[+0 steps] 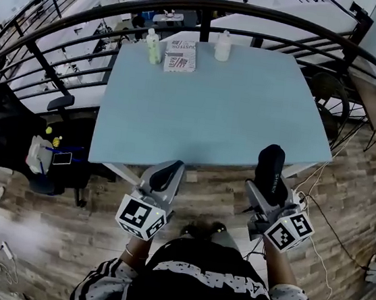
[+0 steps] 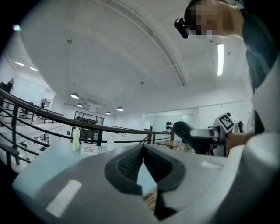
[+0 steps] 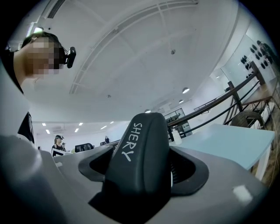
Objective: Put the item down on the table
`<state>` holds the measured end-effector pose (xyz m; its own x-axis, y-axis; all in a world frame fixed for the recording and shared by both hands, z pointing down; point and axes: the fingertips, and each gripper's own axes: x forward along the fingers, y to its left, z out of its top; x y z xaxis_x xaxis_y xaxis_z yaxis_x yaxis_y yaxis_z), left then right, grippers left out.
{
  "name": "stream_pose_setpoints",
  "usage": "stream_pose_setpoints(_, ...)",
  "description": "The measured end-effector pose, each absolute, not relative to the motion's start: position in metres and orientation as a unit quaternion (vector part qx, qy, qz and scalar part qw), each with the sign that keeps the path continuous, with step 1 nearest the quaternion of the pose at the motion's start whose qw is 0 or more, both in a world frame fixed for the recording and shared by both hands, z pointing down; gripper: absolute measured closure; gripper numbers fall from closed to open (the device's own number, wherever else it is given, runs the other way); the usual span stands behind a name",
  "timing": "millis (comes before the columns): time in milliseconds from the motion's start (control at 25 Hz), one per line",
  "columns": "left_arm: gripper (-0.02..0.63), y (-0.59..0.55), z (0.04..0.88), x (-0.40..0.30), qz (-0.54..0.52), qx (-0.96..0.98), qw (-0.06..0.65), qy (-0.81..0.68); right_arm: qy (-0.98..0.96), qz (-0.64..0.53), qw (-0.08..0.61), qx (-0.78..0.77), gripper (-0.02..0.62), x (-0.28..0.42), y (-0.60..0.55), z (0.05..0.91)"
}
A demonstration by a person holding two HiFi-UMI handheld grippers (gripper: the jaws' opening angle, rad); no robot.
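Black chair (image 1: pixel 9 134), far left on the wood floor, beside the curved dark railing (image 1: pixel 67 26). Light blue table (image 1: pixel 213 115), its far edge carrying, left to right: green bottle (image 1: pixel 152 45), upright; printed box (image 1: pixel 180 56), lying flat just beside it; white bottle (image 1: pixel 222 46), upright. Left gripper (image 1: pixel 167 172) (image 2: pixel 142 151), held off the near table edge over the floor, pads meeting at their tips with nothing between them. Right gripper (image 1: pixel 269 190) (image 3: pixel 144 175), level with the left and well apart from it, jaws clamped on a black item (image 1: pixel 271 164) (image 3: pixel 140 153) lettered "SHERY". The item stands upright out of the jaws, its top overlapping the table's near edge in the head view, not resting on the tabletop.
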<state>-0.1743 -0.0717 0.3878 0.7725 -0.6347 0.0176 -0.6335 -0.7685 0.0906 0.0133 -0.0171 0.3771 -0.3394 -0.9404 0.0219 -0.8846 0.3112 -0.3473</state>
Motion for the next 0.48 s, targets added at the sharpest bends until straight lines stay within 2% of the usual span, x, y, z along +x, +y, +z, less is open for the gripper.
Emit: stream_pose_setpoints(480, 0.606, -0.108, 0.383, -0.185, -0.003, 0.922, 0.037, -0.386, 0.830, -0.150, 0.096, -0.528, 0.202, 0.016, -0.079, 0.374)
